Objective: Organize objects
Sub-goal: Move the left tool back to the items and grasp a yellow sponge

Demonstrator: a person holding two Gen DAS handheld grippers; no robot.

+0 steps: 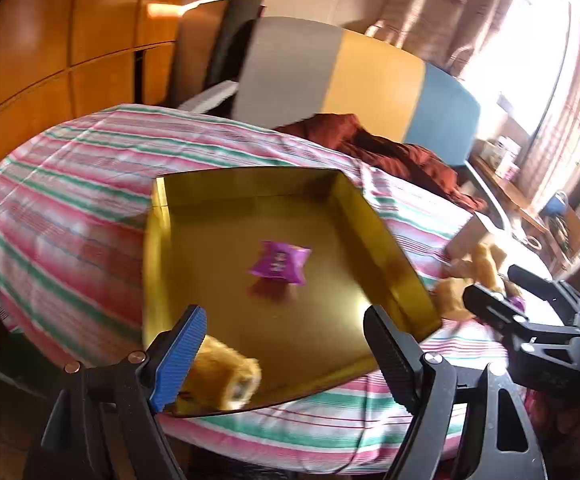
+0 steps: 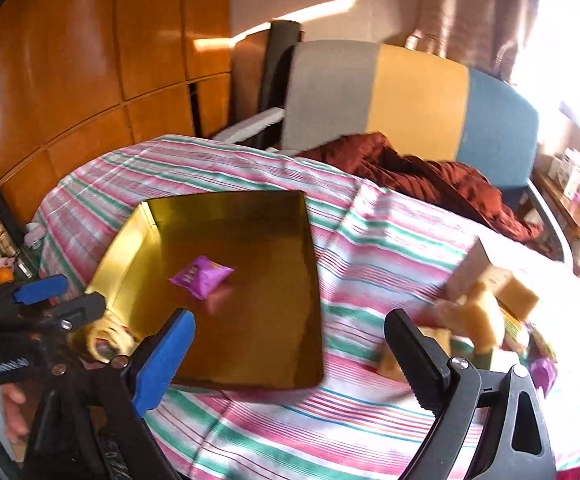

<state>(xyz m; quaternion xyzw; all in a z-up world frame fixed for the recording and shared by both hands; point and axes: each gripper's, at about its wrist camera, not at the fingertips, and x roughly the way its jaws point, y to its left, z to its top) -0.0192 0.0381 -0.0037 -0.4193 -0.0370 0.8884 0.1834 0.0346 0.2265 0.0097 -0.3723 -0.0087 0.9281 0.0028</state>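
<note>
- On the striped cloth (image 1: 70,184) that is covering the counter, a shallow gold tray (image 1: 374,220) is lying open, and both grippers are hovering over its near side.
- Inside the tray, a small purple packet (image 1: 280,266) is resting near the middle of the gold floor, well apart from both pairs of fingers and touching none of them.
- The left gripper (image 1: 290,356) is holding its fingers wide apart; the blue-padded finger (image 1: 178,360) is standing at the left and the black finger (image 1: 390,356) at the right.
- Just beside the blue pad, a golden-brown snack (image 1: 226,376) is lying in the near corner of the tray. It is blurred, and I cannot tell if the pad is touching it; the black finger is clearly away from it.
- The right gripper (image 2: 294,364) is also keeping its fingers wide, with nothing between them except the cloth and the near edge of the tray.
- In the right wrist view, the purple packet is lying beyond the blue finger (image 2: 162,360), up and a little to the right of its tip.
- To the right of the black finger (image 2: 418,360), a pile of tan and yellow snack pieces (image 2: 486,312) is sitting on the cloth, near this finger, but the blur is hiding if they are touching.
- Behind the counter, a dark red cloth (image 2: 430,176) is lying on a chair (image 2: 410,88) with a grey, yellow and blue back.
</note>
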